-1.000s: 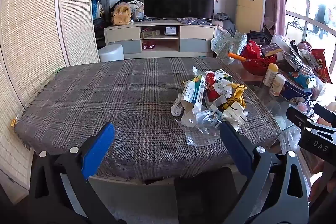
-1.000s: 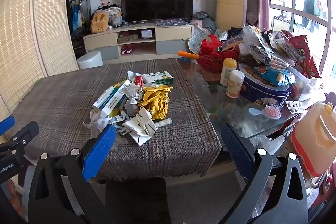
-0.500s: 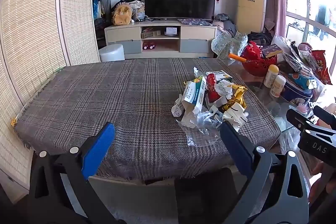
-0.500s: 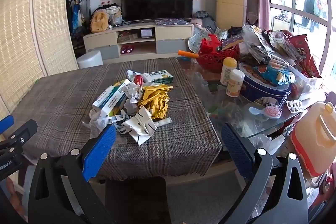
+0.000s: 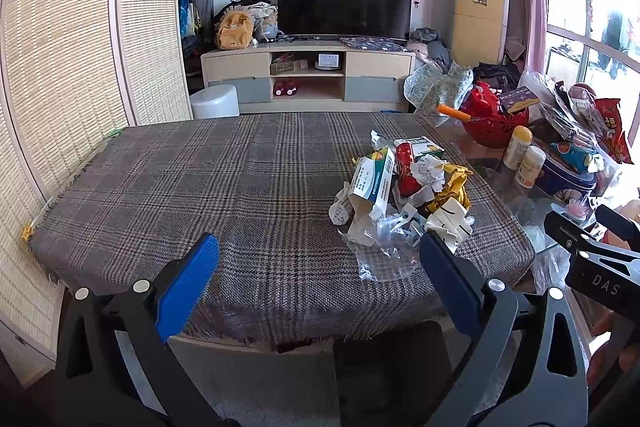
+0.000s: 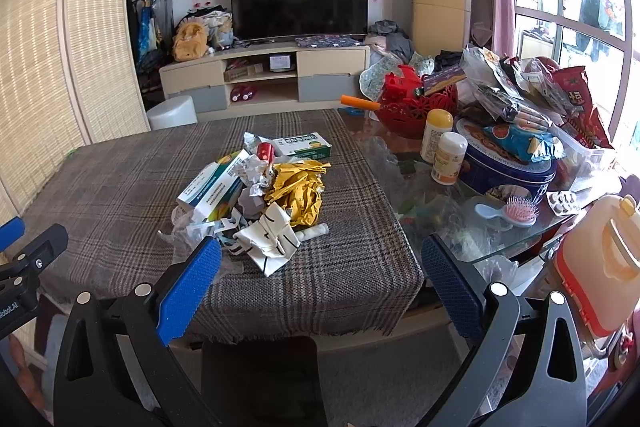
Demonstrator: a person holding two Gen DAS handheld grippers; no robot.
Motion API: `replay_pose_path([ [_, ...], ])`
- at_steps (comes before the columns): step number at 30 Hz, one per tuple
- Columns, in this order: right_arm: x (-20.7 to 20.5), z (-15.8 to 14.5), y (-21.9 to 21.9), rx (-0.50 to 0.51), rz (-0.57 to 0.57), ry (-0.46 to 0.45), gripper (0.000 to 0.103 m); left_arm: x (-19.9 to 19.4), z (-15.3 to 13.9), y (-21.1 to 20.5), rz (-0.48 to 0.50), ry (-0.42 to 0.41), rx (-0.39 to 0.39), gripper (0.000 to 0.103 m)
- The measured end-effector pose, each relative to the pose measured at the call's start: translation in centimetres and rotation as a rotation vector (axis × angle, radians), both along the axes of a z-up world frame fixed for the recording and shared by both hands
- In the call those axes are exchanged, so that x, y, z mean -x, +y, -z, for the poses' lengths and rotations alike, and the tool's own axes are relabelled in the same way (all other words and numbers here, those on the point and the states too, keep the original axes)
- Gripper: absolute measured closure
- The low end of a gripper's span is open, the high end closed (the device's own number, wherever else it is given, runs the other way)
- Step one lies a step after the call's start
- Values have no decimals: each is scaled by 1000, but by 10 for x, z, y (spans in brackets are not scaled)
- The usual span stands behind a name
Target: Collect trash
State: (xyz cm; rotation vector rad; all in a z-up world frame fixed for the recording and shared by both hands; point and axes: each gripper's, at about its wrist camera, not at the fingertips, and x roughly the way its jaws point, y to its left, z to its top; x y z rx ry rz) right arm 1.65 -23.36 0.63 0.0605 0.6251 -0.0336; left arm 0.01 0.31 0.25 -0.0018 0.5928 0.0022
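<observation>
A pile of trash (image 5: 404, 199) lies on the right part of the plaid tablecloth (image 5: 224, 187): medicine boxes, crumpled paper, a red wrapper, yellow foil and clear plastic. It also shows in the right wrist view (image 6: 260, 195). My left gripper (image 5: 318, 267) is open and empty, held off the table's near edge, left of the pile. My right gripper (image 6: 320, 273) is open and empty, off the near edge, with the pile ahead and slightly left. Each gripper shows at the edge of the other's view.
The glass tabletop (image 6: 440, 203) to the right holds two bottles (image 6: 448, 157), a blue tin (image 6: 508, 163), a red basket (image 6: 416, 105), snack bags, a hairbrush (image 6: 508, 213) and an orange jug (image 6: 604, 263). A dark chair back (image 6: 264, 379) stands below. Bamboo screens (image 5: 60, 47) stand left.
Both views have shifted only very slightly. The grippers stay open and the trash pile has not moved.
</observation>
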Motion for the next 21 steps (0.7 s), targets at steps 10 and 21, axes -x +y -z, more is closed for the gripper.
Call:
replay_pose_path([
  [10, 2, 0, -1, -1, 4, -4, 3, 0, -1, 0, 0, -2, -1, 8],
  [21, 2, 0, -1, -2, 4, -2, 3, 0, -5, 0, 4, -3, -5, 8],
])
